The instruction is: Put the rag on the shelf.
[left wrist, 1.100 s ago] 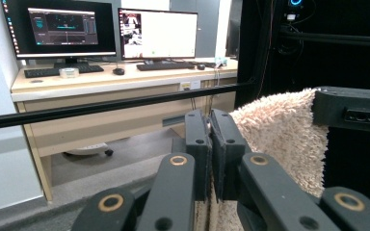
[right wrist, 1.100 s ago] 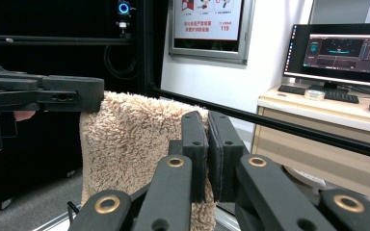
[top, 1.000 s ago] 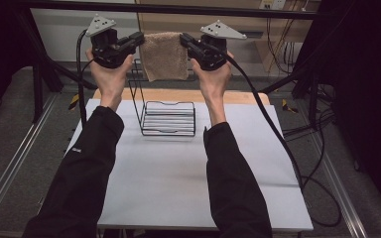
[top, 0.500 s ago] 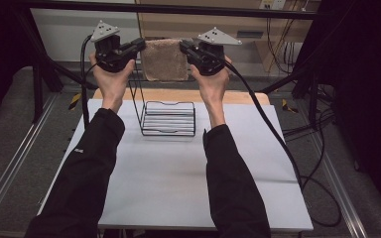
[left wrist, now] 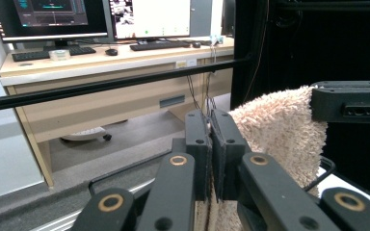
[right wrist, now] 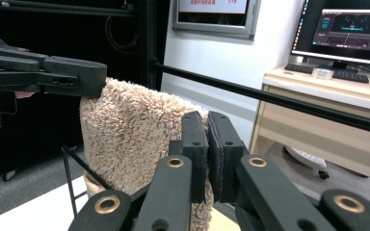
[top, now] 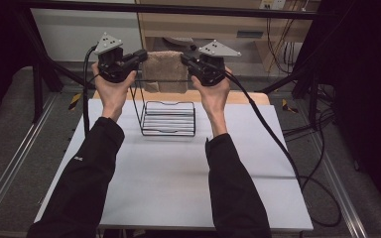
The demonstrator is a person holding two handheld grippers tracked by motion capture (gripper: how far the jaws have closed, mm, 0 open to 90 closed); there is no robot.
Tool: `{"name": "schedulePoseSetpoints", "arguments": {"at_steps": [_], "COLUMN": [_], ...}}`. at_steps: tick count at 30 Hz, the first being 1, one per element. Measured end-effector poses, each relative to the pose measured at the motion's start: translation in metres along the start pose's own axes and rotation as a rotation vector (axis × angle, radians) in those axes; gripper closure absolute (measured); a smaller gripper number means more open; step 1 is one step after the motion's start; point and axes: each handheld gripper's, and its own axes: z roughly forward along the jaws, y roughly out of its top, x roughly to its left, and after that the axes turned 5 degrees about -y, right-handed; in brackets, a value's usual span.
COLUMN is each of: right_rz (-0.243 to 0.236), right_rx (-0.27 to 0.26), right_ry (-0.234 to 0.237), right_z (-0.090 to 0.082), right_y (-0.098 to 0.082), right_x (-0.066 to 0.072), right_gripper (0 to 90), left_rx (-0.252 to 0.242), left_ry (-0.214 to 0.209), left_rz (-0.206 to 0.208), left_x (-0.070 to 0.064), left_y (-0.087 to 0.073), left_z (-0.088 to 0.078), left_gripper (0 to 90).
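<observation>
A: Where the high view looks down on the table [top: 178,188], how is the towel [top: 165,71] seen to be placed?

B: It is held up in the air beyond the far edge, above and behind the wire rack [top: 168,118]. Its top edge is stretched level between the left gripper [top: 140,55] and the right gripper [top: 184,59], so the long axis is laid across the table from left to right, and the cloth is let hang straight down from that edge.

A: And what is shown in the left gripper view?

B: The two black jaws are seen pressed together on one top corner of the towel [left wrist: 274,139], with pile squeezed out below them. The cloth is spread away to the right, where the right gripper [left wrist: 318,103] is clamped on the far corner. A desk with monitors [left wrist: 53,17] is seen behind.

A: Is the same told by the right gripper view?

B: The same, mirrored. The jaws are closed tight on the near corner of the towel [right wrist: 130,139], and the cloth is run off to the left, where the left gripper [right wrist: 99,77] is shut on the other corner. A thin rod of the wire rack [right wrist: 70,180] is seen below the hanging cloth
</observation>
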Motion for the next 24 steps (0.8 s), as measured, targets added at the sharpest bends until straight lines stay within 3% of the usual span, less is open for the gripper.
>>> {"name": "schedulePoseSetpoints", "arguments": {"at_steps": [11, 24], "right_rz": [0.005, -0.015], "right_rx": [0.025, 0.01], "right_ry": [0.007, 0.026], "right_z": [-0.001, -0.011], "right_y": [-0.013, -0.01], "right_x": [0.001, 0.006], "right_gripper": [86.7, 86.6], "left_rx": [0.013, -0.011], "left_ry": [-0.014, -0.057], "left_rz": [-0.003, 0.009], "left_x": [-0.001, -0.007], "left_y": [-0.015, -0.02], "left_z": [-0.001, -0.016], "left_gripper": [86.5, 86.5]}}
